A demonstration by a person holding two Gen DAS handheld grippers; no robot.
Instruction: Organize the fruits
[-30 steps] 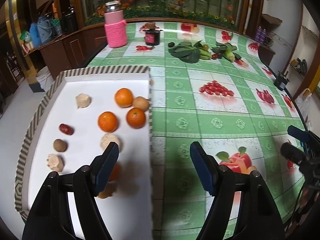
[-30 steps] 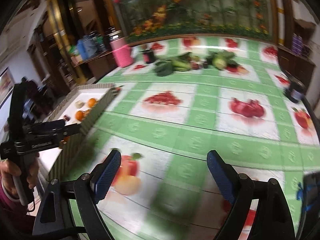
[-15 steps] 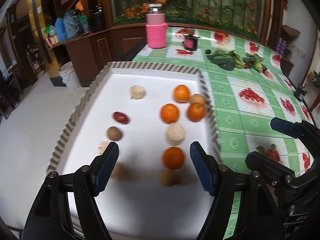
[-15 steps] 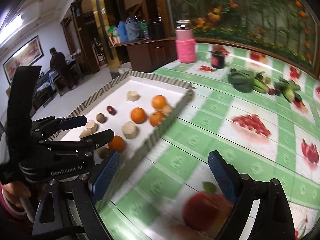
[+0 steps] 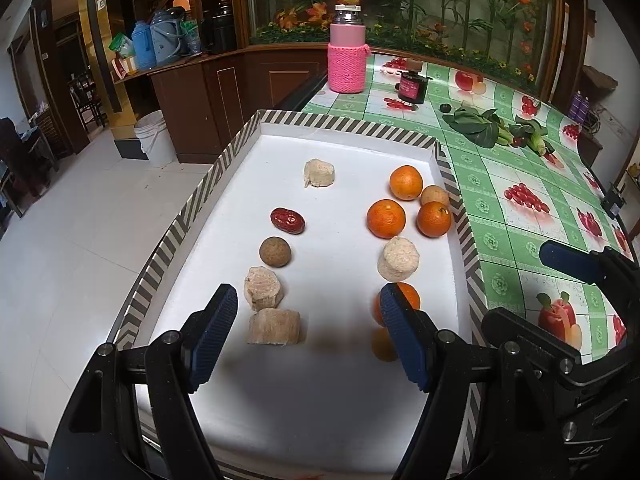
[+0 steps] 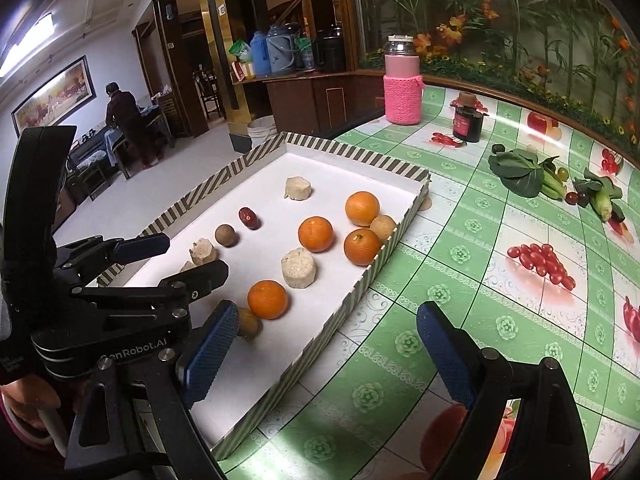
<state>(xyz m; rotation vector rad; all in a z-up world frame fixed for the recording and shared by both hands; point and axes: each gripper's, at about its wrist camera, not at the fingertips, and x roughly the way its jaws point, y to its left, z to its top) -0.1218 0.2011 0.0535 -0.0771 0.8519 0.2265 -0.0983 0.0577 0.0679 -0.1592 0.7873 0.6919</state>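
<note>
Loosely, the fruits are spread in two rows along the tray's (image 5: 224,152) length: oranges (image 5: 386,218) by its right edge, a red date (image 5: 287,220) toward the left. Both the left gripper (image 5: 306,336) and right gripper (image 6: 324,356) are held wide open, empty, touching nothing; one orange (image 5: 408,294) is seen just beyond the left gripper's right finger.

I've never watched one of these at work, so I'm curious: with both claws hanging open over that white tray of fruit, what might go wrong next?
Three risks, as I judge it:
1. The nearest orange touches a small brown fruit; closing on one could knock the other rolling.
2. The far oranges crowd the striped tray wall, leaving little room for fingers.
3. The left gripper and right gripper are close together and might collide.
</note>
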